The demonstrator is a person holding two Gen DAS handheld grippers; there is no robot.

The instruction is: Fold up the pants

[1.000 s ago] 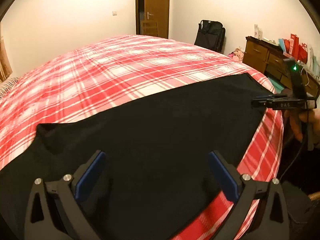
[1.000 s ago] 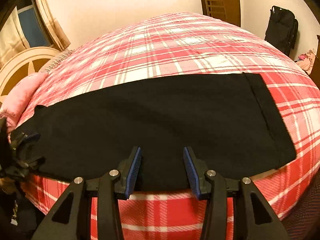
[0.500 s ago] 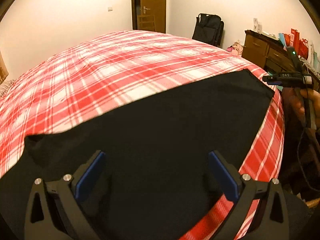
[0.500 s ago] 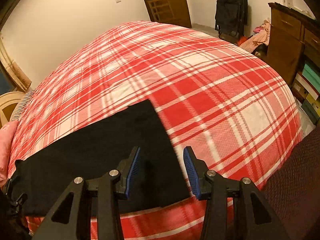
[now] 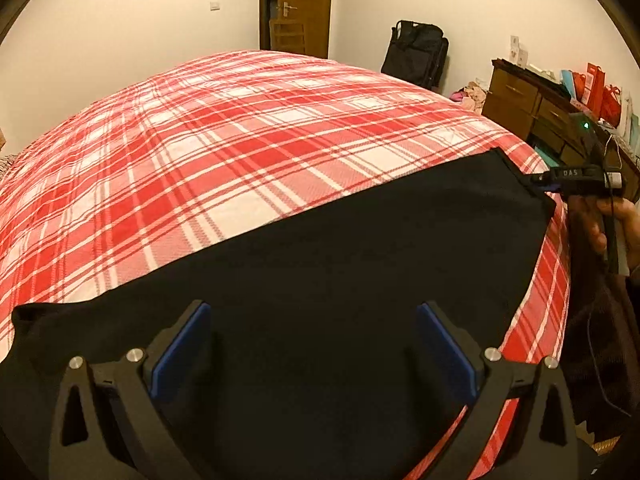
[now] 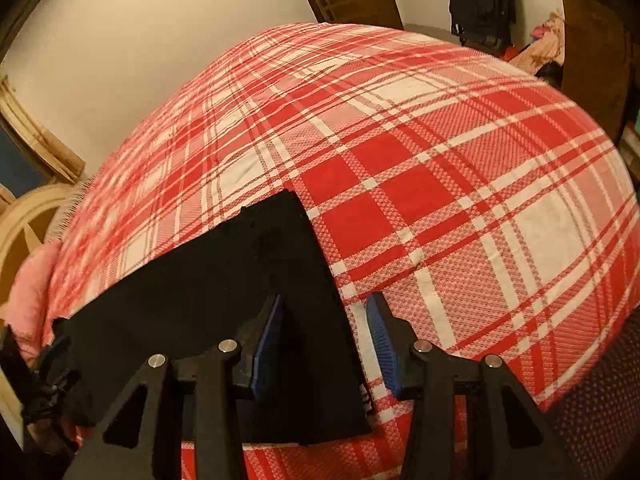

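Note:
Black pants (image 5: 340, 272) lie flat in a long strip across the near side of a red plaid bed (image 5: 240, 152). My left gripper (image 5: 312, 312) hovers over the middle of them, blue pads wide apart with nothing gripped. In the right wrist view the pants' end (image 6: 248, 280) reaches between the jaws of my right gripper (image 6: 325, 300). Its left pad is over the cloth and its right pad over the bedspread, with neither pressing. In the left wrist view a hand (image 5: 608, 224) holds the right gripper (image 5: 544, 180) at the pants' far right corner.
Beside the bed on the right stands a wooden dresser (image 5: 532, 108) with red bags on top. A black bag (image 5: 416, 56) leans on the far wall near a wooden door (image 5: 296, 4). A pink pillow (image 6: 32, 284) lies at the bed's left end.
My right gripper has swung right along the pants, from over their middle to their end edge, and rolled. My left gripper has shifted a little sideways over the cloth. Both stay open.

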